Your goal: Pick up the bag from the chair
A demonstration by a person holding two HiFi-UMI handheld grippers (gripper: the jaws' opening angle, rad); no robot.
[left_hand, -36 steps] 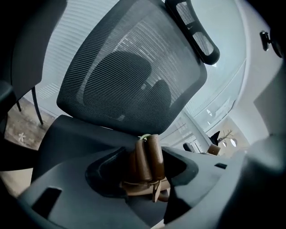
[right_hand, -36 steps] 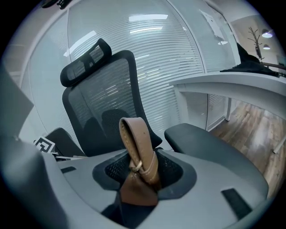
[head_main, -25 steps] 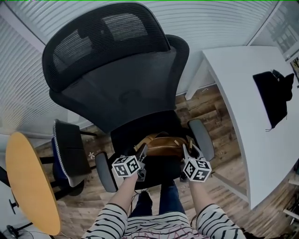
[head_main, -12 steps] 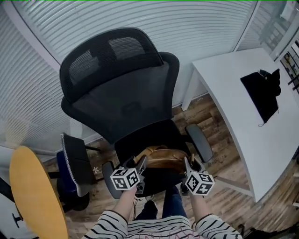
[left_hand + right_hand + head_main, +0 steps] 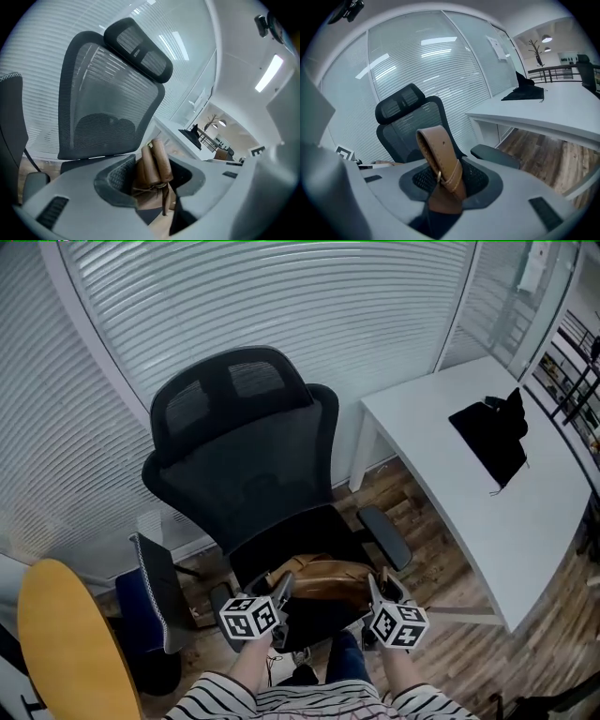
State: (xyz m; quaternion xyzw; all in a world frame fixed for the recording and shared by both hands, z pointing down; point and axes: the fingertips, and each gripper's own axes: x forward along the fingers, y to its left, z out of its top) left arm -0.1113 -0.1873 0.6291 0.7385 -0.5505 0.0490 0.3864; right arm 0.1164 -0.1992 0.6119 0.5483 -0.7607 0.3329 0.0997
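White blinds (image 5: pixel 281 306) are closing the room behind a black chair (image 5: pixel 253 465). To its right a white table (image 5: pixel 469 484) is standing, with bare wood floor (image 5: pixel 408 521) between them. Over the seat's front a brown bag (image 5: pixel 323 579) is hanging, its inside not showing. Both forearms (image 5: pixel 251 664) are reaching forward and pointing downward. The left gripper (image 5: pixel 152 176) is clamping the bag's rolled handles (image 5: pixel 154 157), and the right gripper (image 5: pixel 443 180) is clamping its buckled strap (image 5: pixel 438 154).

We find the bag (image 5: pixel 323 578) between the left gripper (image 5: pixel 283 585) and right gripper (image 5: pixel 375 587), over the chair (image 5: pixel 251 479), with the desk (image 5: pixel 469 507) at right.
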